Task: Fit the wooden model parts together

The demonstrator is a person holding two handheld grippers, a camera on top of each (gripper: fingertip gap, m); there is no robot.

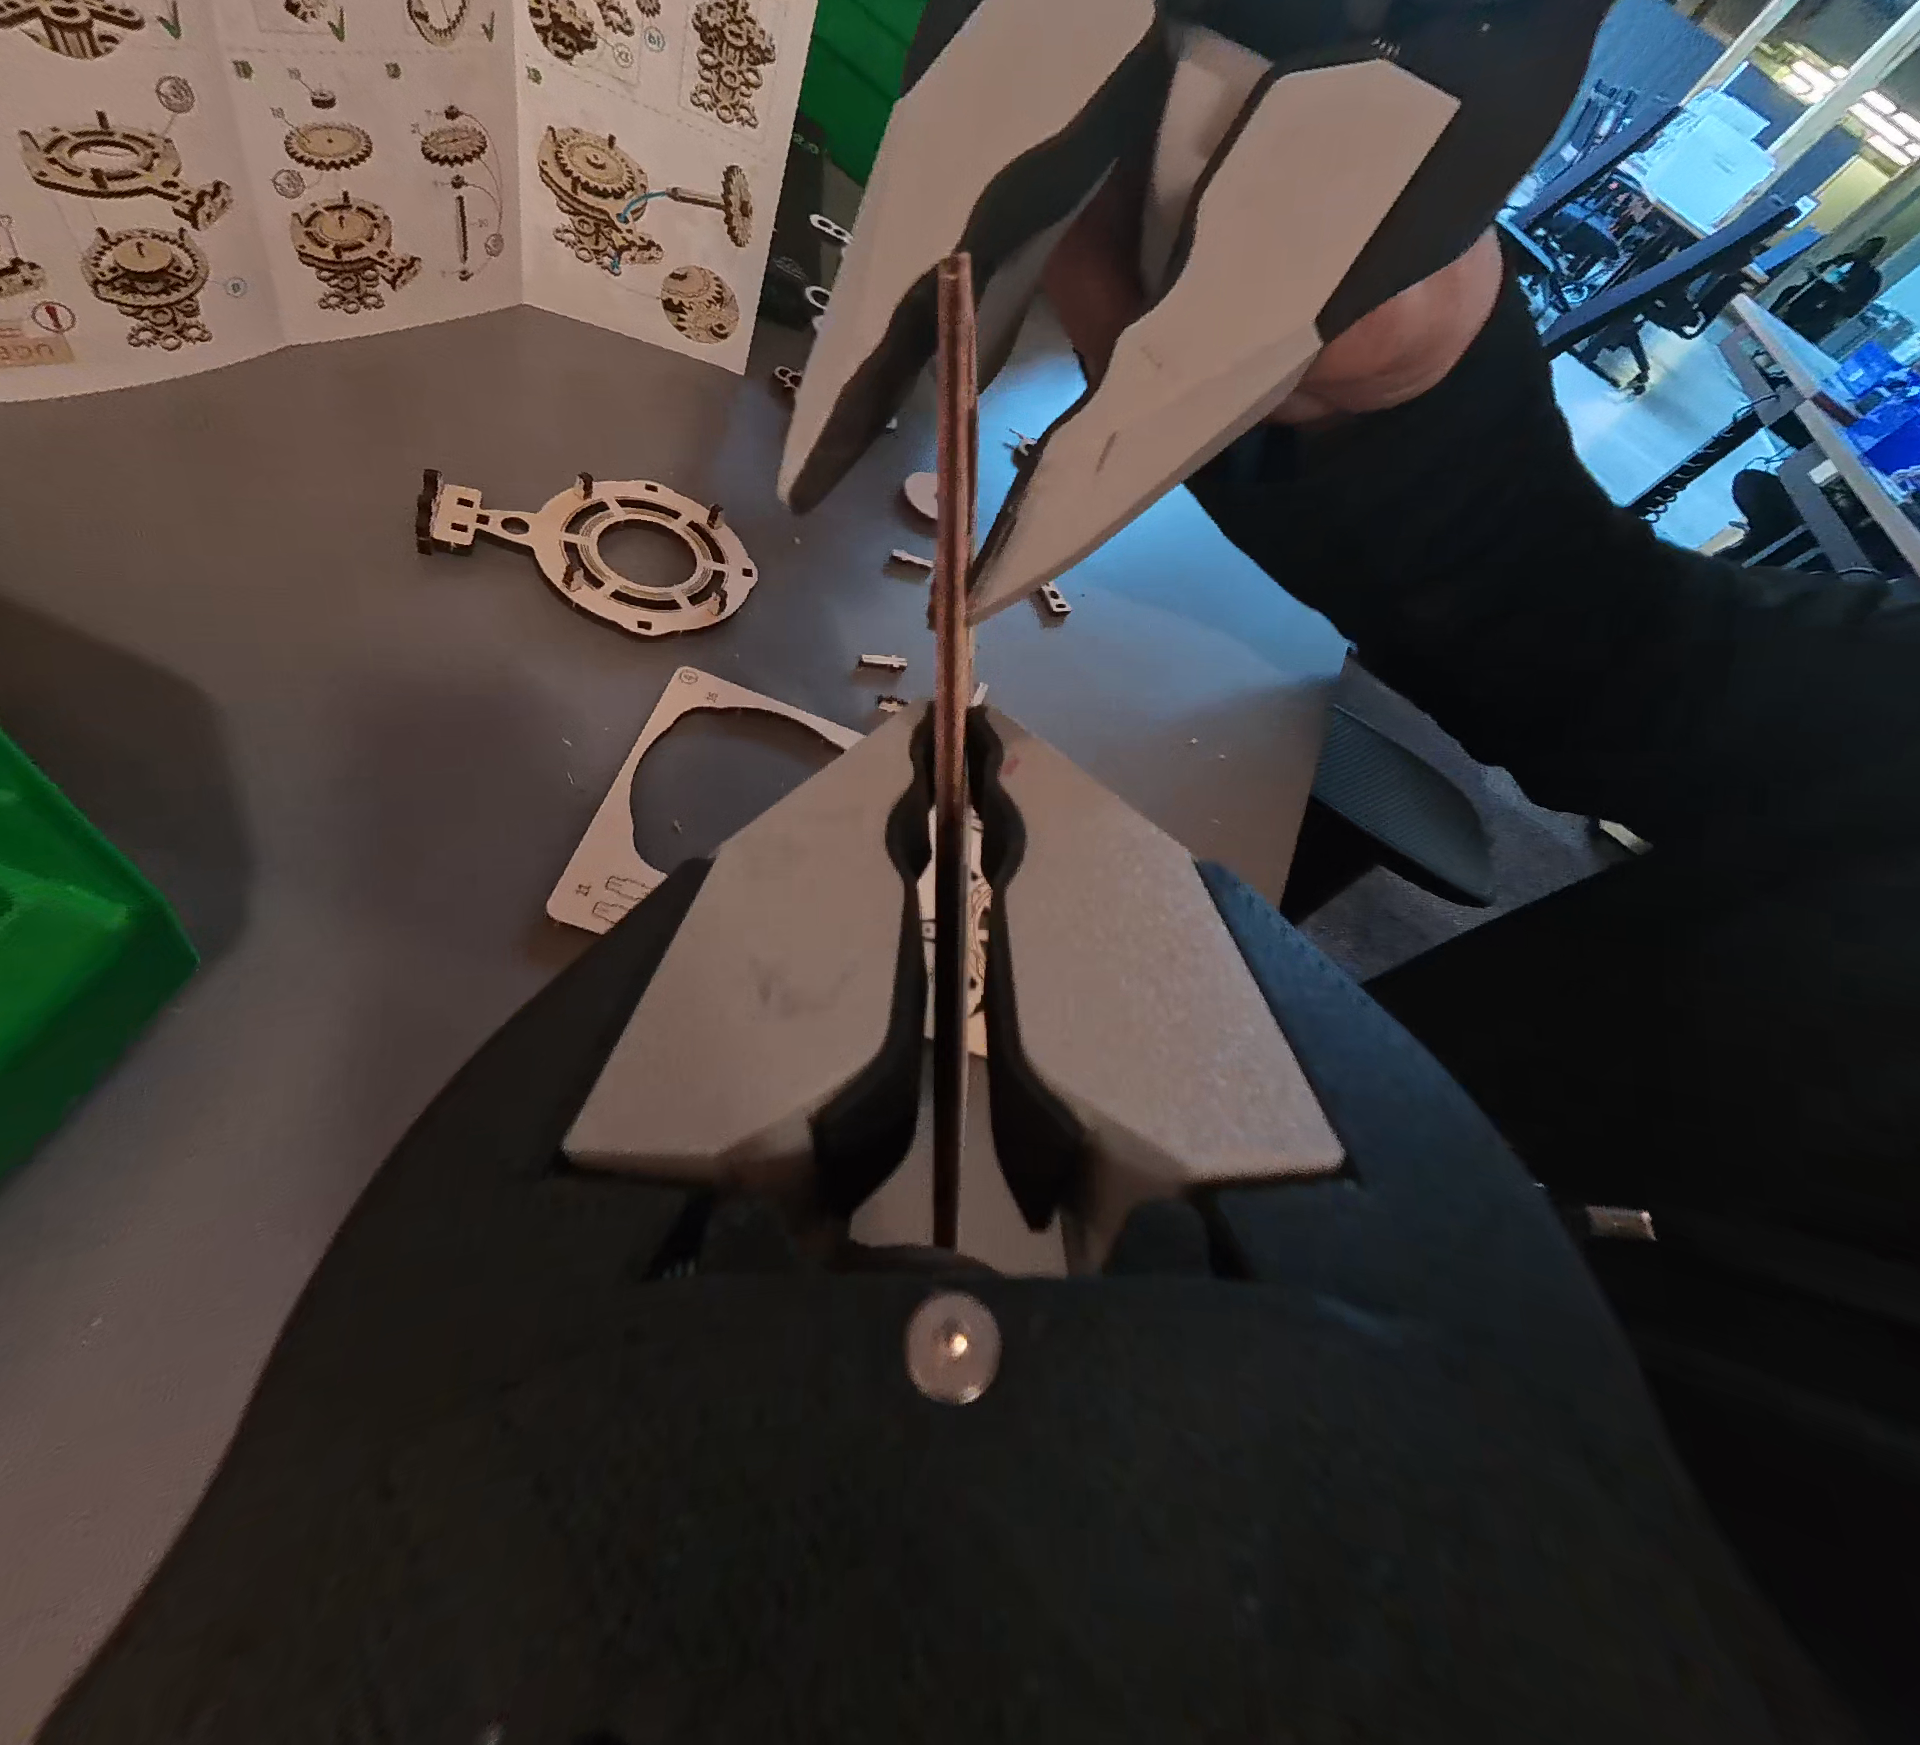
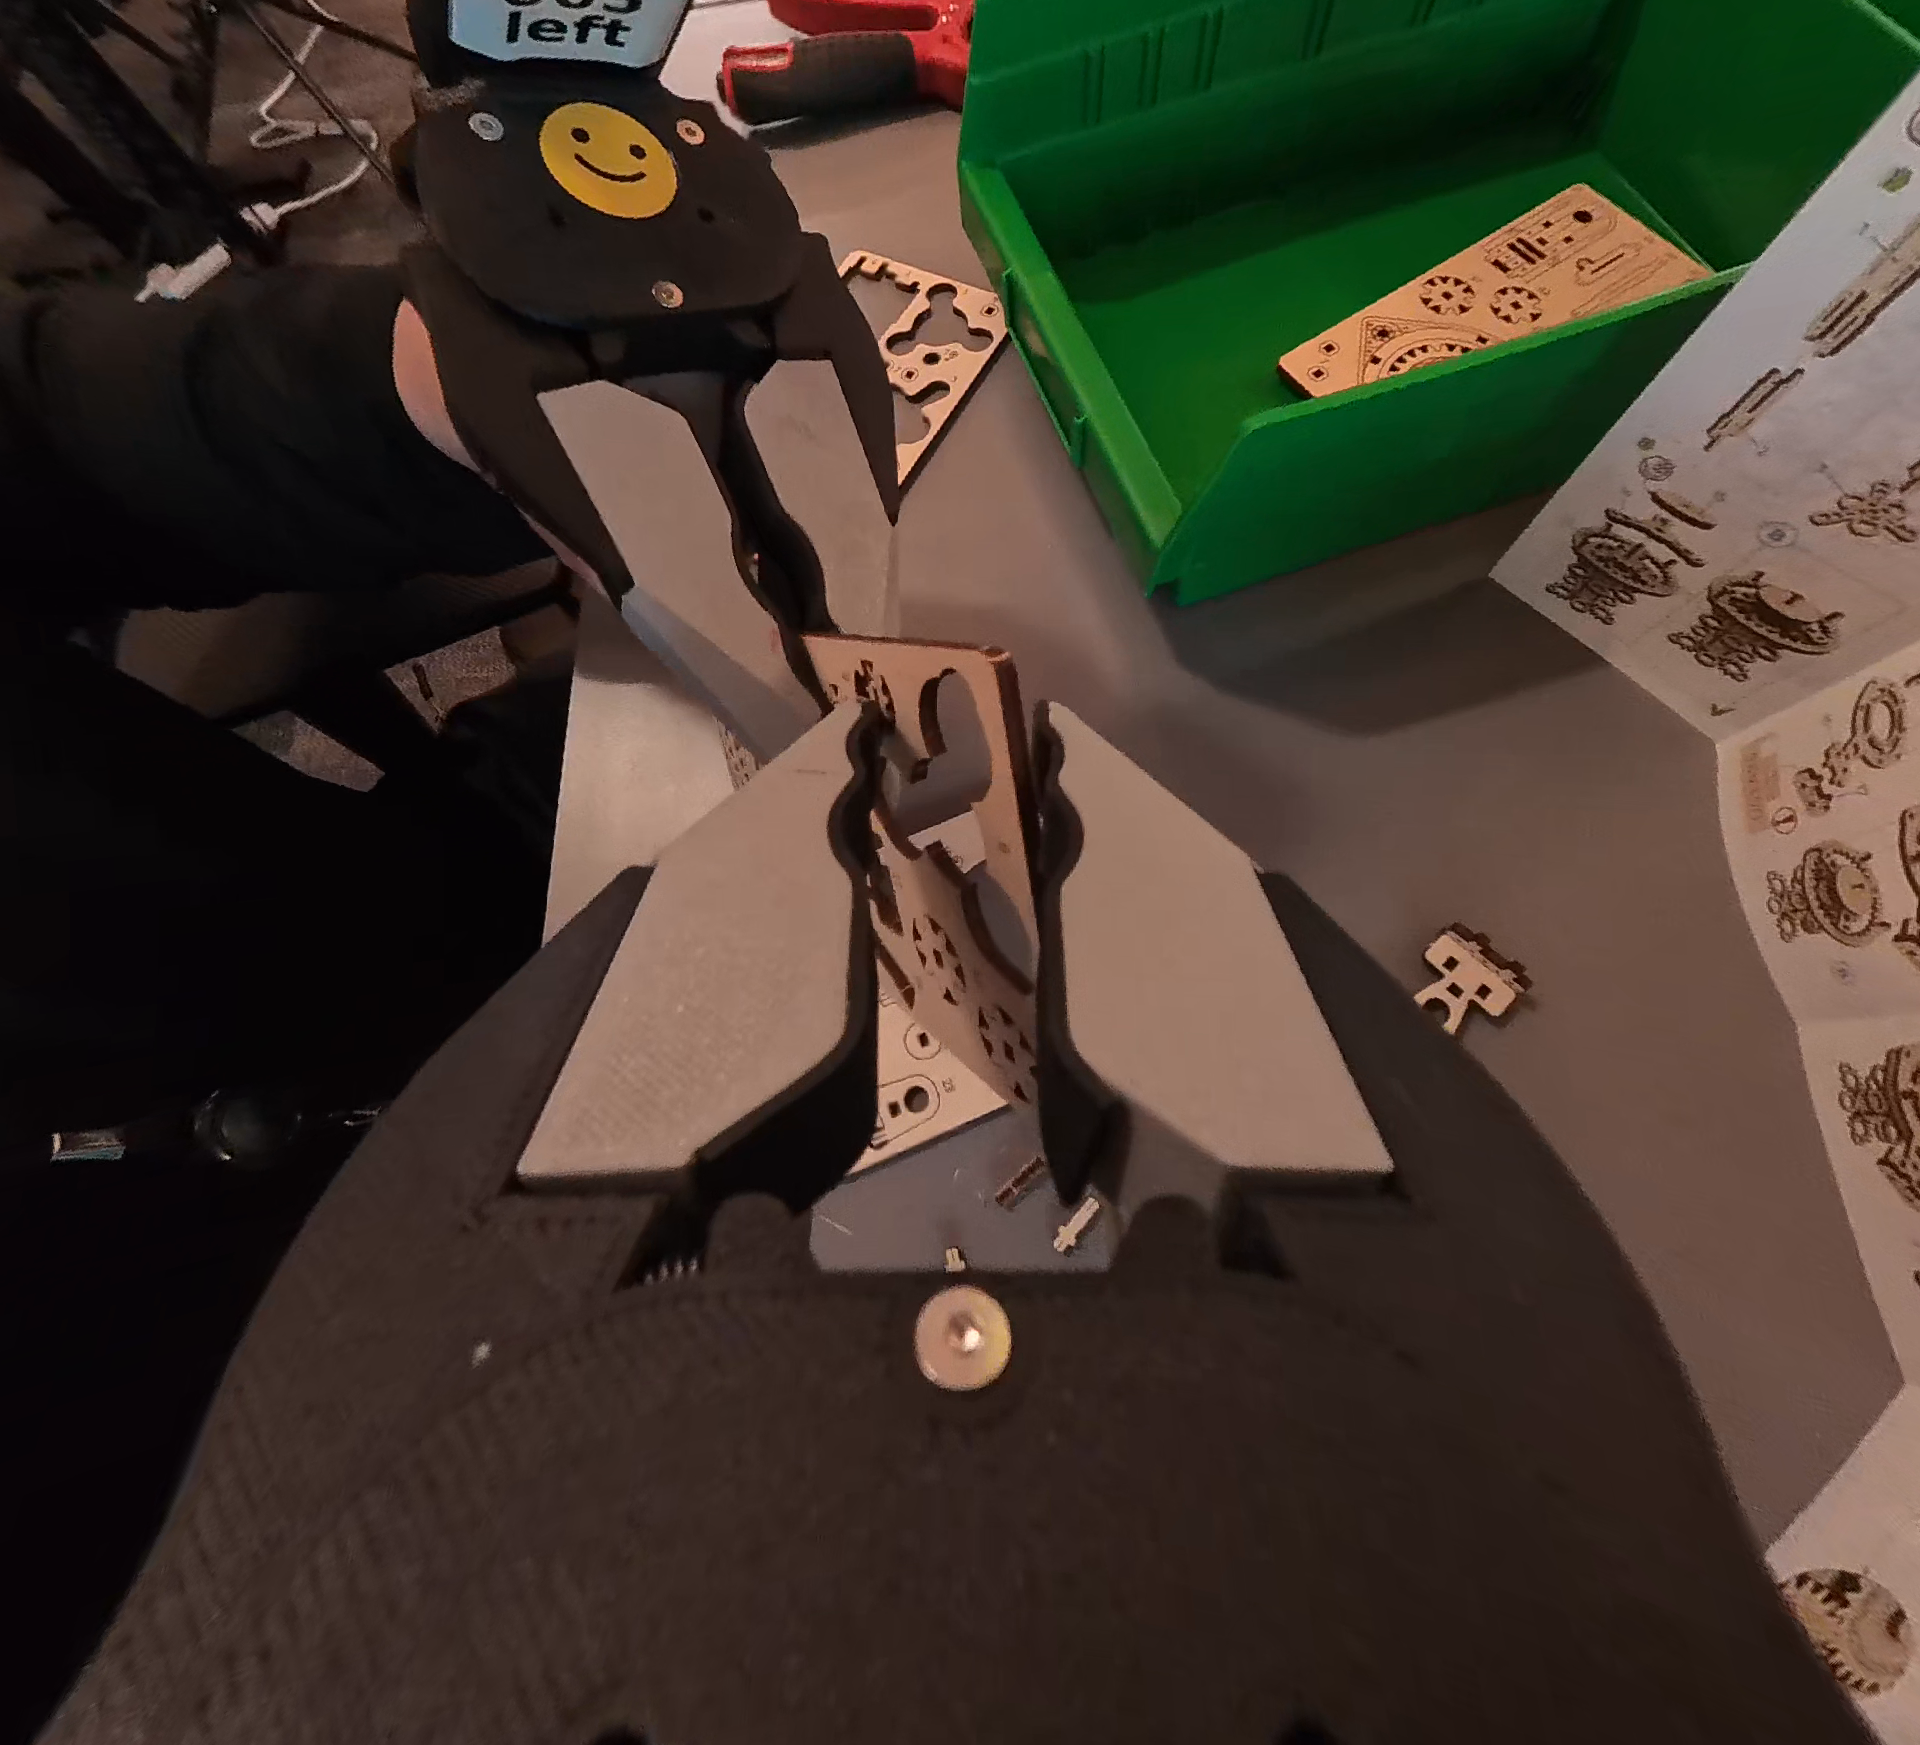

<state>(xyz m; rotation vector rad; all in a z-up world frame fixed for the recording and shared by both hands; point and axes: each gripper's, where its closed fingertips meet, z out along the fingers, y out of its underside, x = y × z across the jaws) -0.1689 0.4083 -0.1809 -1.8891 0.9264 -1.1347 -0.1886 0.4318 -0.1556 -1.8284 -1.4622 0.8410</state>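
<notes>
A thin wooden parts sheet with laser-cut gears stands on edge above the grey table. My left gripper is shut on its near end. In the right wrist view, the sheet runs slantwise from the left gripper into the gap of my right gripper. The right gripper is open, with one finger on each side of the sheet's far part. A wooden ring base with a handle lies flat on the table to the left.
A folded instruction leaflet stands at the back. An emptied sheet frame and small pegs lie under the grippers. A green bin holds another wooden sheet. Red-handled pliers and a small wooden part lie nearby. Only a small space, under 4 cm, lies between the two pairs of fingers.
</notes>
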